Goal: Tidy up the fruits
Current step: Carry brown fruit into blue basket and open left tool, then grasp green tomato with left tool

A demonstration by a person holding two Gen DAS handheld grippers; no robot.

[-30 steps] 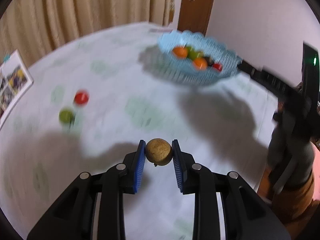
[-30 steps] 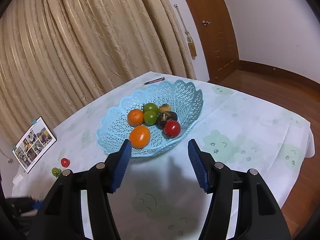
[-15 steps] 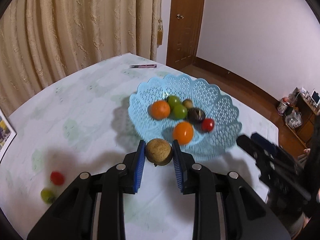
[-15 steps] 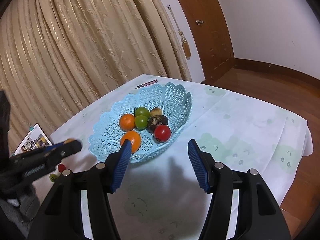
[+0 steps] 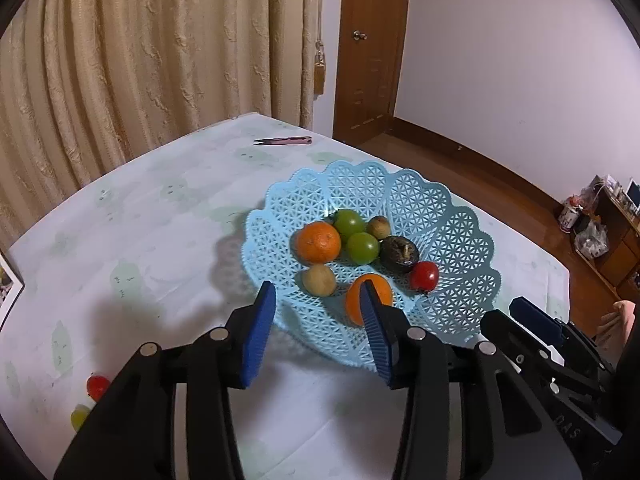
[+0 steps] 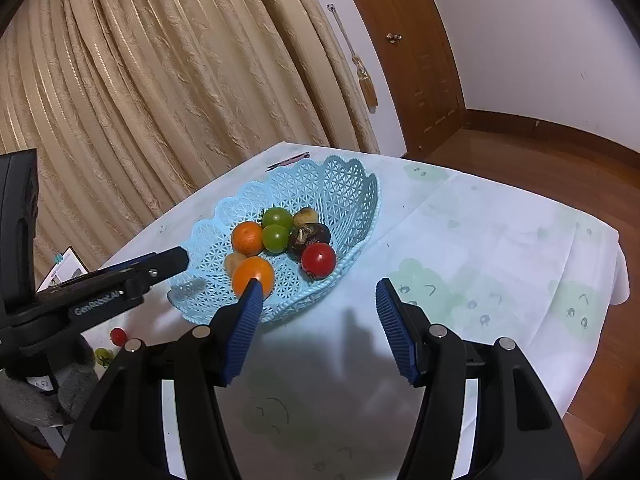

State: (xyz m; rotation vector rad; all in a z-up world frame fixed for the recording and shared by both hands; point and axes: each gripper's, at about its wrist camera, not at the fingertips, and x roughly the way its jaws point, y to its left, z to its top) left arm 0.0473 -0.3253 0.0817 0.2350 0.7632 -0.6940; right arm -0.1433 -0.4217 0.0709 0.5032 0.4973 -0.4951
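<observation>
Blue lattice plastic, the basket [image 5: 460, 240] is our landmark on the tabletop [image 5: 152, 240], and it carries two oranges, two green fruits, a dark fruit, a red tomato and two small brown ones. Our left gripper [image 5: 318, 330] hangs over the basket's near rim with its fingers [image 5: 260, 336] opening; nothing sits between them, and the brown fruit [image 5: 319, 279] lies free on the basket floor just beyond their tips, beside the near orange [image 5: 370, 296]. Our right gripper [image 6: 318, 328] waits on the near side of the basket, fingers parted about halfway and empty. What remains, we judge, are the two loose pieces: a red tomato [image 5: 97, 386] and a green fruit [image 5: 80, 417], close together on the tabletop well to the left of the basket, on the left gripper's side. Both are small and round, so no long axis matters. From the basket they lie left and toward us, so we reckon the left gripper is nearer and must swing back that way to fetch either one.
</observation>
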